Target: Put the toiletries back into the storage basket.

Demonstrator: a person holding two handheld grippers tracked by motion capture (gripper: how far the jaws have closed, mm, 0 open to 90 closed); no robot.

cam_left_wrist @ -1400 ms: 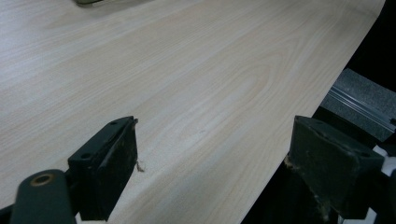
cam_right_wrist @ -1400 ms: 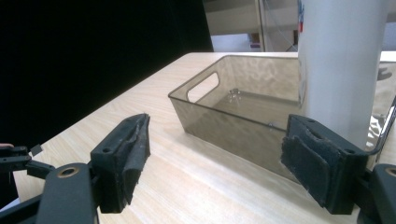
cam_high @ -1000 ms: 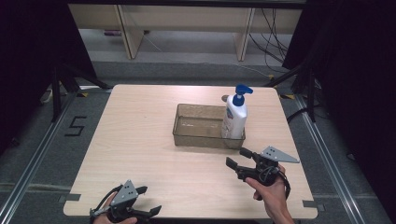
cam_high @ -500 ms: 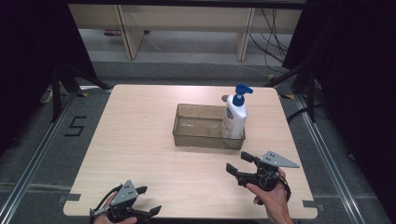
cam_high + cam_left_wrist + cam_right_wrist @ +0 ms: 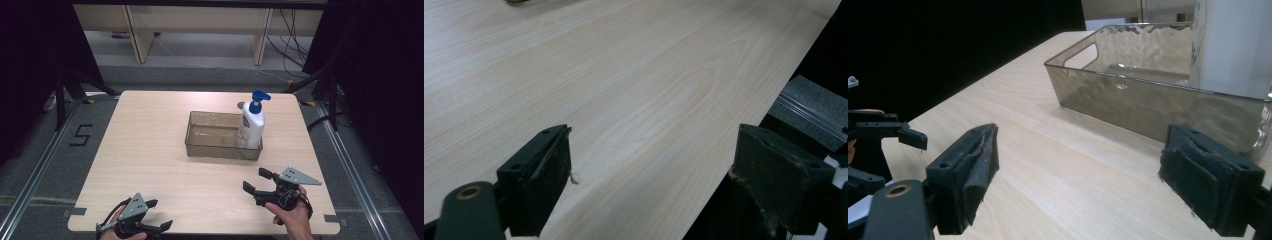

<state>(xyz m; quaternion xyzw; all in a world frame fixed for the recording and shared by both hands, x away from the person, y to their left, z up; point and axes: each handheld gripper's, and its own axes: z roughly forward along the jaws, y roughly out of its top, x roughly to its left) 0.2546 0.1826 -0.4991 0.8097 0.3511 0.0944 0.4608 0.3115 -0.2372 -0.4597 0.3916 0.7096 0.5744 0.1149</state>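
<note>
Inside the tinted tray (image 5: 212, 142), at its right end, the pump bottle (image 5: 251, 123) stands upright, long axis vertical, blue nozzle pointing right. Tray runs left-right across the table (image 5: 150, 150). Right gripper (image 5: 257, 180): jaws wide, empty, tray just ahead. Left gripper (image 5: 159, 215): jaws wide, empty, at the near edge, well apart.

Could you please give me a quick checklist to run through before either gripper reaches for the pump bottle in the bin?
1. Right gripper open with nothing between its jaws: ok.
2. Left gripper open with nothing between its jaws: ok.
3. Pump bottle upright at the right end of the bin: ok.
4. Bare table between right gripper and bin: ok.
5. Bottle's weight or fill level: cannot tell.
</note>
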